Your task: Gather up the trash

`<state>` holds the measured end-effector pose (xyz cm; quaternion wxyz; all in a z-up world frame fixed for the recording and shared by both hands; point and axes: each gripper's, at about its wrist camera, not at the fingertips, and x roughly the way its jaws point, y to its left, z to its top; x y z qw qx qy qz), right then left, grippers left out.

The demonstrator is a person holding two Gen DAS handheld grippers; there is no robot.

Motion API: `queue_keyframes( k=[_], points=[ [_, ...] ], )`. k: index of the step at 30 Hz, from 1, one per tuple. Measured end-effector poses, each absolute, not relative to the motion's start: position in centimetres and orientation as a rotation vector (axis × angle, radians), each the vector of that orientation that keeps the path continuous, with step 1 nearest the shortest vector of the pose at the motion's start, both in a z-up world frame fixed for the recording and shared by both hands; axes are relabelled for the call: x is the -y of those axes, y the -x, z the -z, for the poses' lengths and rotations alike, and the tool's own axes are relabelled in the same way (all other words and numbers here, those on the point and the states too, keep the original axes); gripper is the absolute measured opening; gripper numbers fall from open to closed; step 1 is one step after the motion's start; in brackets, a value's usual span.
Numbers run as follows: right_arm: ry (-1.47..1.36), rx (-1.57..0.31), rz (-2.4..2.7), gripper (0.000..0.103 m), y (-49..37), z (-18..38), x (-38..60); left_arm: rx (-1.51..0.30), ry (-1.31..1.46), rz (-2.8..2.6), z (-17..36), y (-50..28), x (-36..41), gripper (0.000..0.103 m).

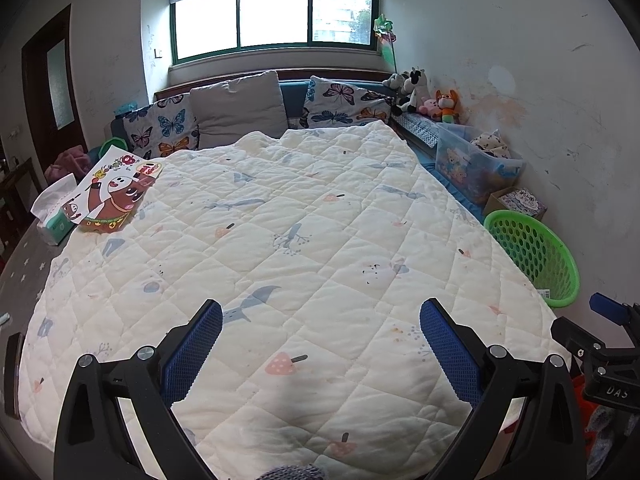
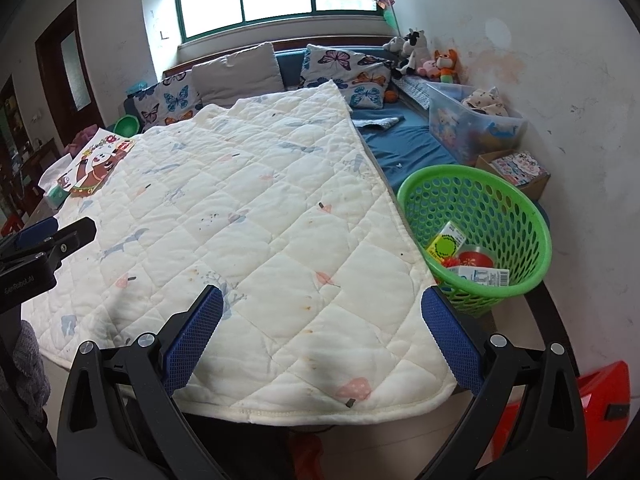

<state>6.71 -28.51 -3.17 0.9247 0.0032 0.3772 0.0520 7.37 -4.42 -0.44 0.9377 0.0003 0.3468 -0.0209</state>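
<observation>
A green perforated basket (image 2: 516, 216) stands at the right edge of the quilt-covered table (image 2: 256, 208); inside lie a yellow-green packet (image 2: 445, 243), a red round lid (image 2: 476, 259) and a white carton (image 2: 482, 276). In the left wrist view the same basket (image 1: 534, 256) shows at the right. My left gripper (image 1: 320, 312) hovers open over the near part of the quilt with nothing between its fingers. My right gripper (image 2: 322, 300) is open too, above the quilt's near right corner, just left of the basket. The left gripper's body (image 2: 40, 256) shows at the left of the right wrist view.
A cartoon picture sheet (image 1: 116, 188) and a tissue pack (image 1: 54, 216) lie at the far left of the table. Pillows (image 1: 236, 108), plush toys (image 1: 424, 96), a clear storage bin (image 1: 472, 164) and a cardboard box (image 1: 516, 200) line the bench behind. A red object (image 2: 560, 408) sits low at right.
</observation>
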Motion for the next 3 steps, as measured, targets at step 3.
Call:
queue_keyframes(
  k=[3],
  points=[
    [0.007,-0.768,-0.1,0.099,-6.72,3.23,28.33,-0.71,0.004,0.039,0.51,-7.42,4.32,0.096]
  ],
)
